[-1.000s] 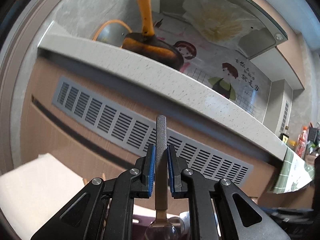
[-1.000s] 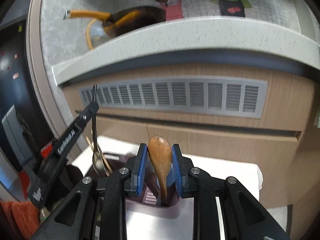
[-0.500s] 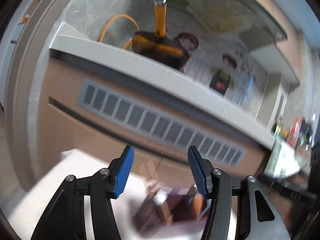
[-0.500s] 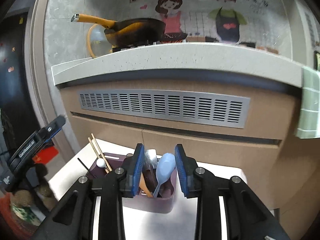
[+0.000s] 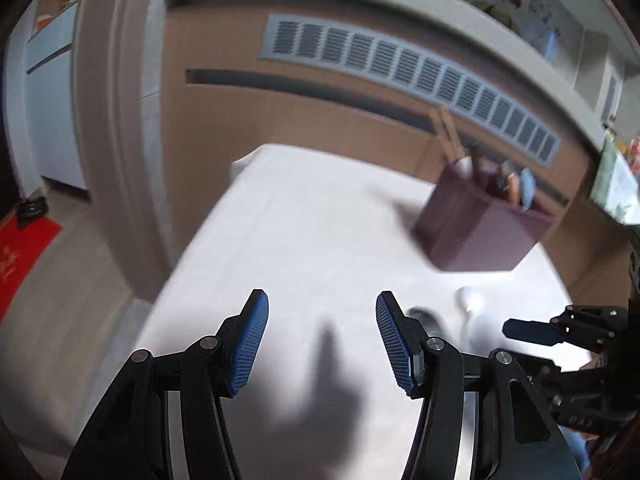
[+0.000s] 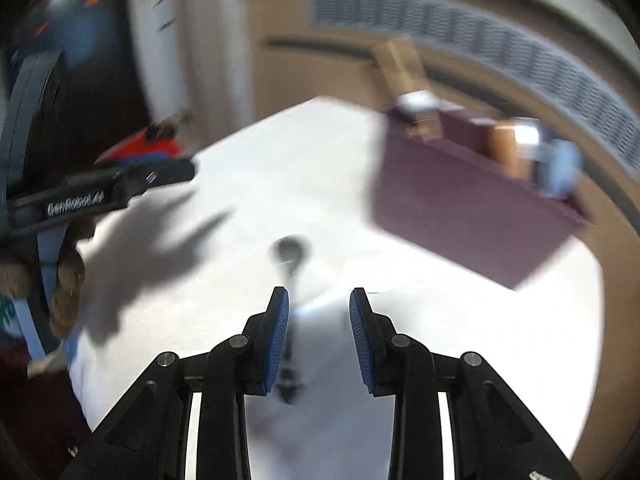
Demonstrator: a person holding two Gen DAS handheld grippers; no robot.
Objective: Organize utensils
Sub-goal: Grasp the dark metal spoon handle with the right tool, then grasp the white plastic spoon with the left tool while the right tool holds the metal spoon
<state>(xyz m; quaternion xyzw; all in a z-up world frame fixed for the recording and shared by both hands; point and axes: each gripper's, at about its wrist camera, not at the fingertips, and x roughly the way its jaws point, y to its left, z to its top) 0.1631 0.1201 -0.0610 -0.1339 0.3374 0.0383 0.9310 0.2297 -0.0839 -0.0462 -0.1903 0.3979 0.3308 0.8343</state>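
A purple utensil holder [image 5: 476, 228] stands at the far right of a white table [image 5: 304, 224]; chopsticks, a wooden spoon and a light blue spoon stick out of it. It also shows in the right wrist view [image 6: 464, 200]. My left gripper [image 5: 322, 340] is open and empty above the table. My right gripper [image 6: 319, 336] is open, low over a dark metal spoon [image 6: 290, 264] lying on the table. A white spoon [image 5: 470, 304] lies near the dark spoon [image 5: 420, 316] in the left wrist view. Both views are blurred.
Brown cabinet fronts with a grey vent grille [image 5: 400, 60] rise behind the table under a pale counter. The left gripper's finger [image 6: 120, 188] shows at the left of the right wrist view. A red mat [image 5: 20, 252] lies on the floor at left.
Both grippers let go of their spoons into the holder, opened, and drew back and down toward the table. The views now look down at the tabletop and the spoons lying there.
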